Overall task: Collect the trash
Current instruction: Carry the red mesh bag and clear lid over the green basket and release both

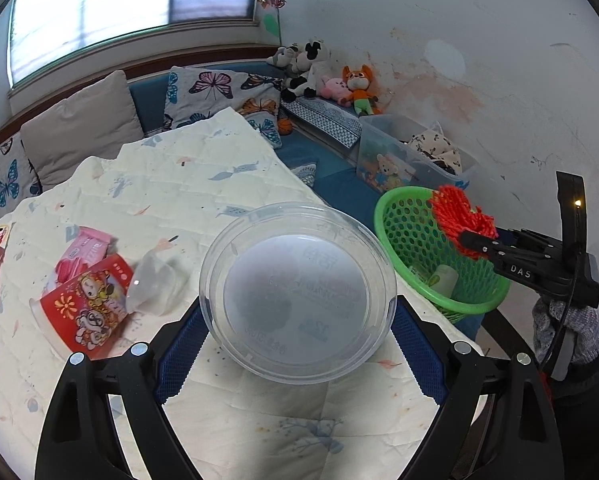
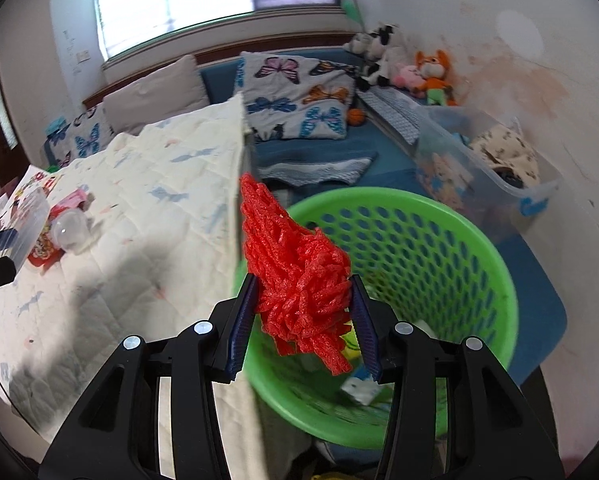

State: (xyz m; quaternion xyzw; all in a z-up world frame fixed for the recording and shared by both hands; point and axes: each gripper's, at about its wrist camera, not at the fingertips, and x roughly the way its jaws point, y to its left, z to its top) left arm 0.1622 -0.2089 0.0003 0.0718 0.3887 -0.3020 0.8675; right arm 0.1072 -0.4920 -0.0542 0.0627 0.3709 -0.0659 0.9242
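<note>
My right gripper (image 2: 303, 320) is clamped on the red foam net (image 2: 295, 276) over the green basket (image 2: 439, 240); my left gripper (image 1: 299, 340), spread wide, grips the clear tub (image 1: 295, 292); wrappers (image 1: 87, 280) at nine o'clock left; roughly halfway.

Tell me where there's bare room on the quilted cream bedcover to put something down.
Free: the far stretch of the quilted cream bedcover, between the beige cushion and the butterfly-print pillow, and the near strip just ahead of the left gripper. Crowded: the left side, around the red printed paper cup, pink wrapper and crumpled clear plastic.
</note>
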